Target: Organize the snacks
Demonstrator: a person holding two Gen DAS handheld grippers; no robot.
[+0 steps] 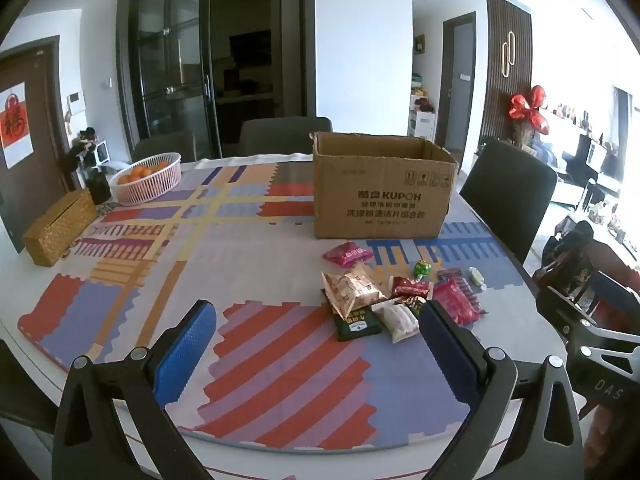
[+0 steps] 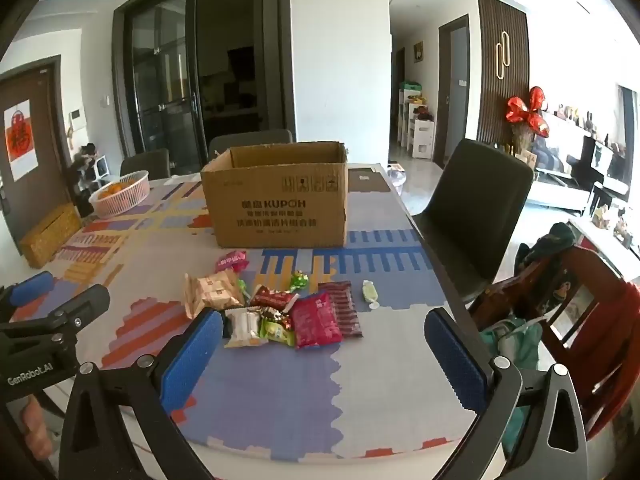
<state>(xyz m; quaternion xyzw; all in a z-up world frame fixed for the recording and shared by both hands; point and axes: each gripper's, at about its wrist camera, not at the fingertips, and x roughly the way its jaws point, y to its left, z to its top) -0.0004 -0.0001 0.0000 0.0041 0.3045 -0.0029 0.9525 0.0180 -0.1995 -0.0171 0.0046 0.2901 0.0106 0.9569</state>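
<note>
Both the left gripper [image 1: 318,330] and the right gripper [image 2: 324,338] hover over the near edge of the bench [image 1: 280,400] with their blue-padded fingers [image 1: 186,350] wide apart and nothing between them. The snacks [image 2: 280,308] lie in a loose pile on the patterned cloth, just in front of the open cardboard box [image 2: 280,200]; a pink basket of oranges [image 1: 146,178] sits far left, well apart
</note>
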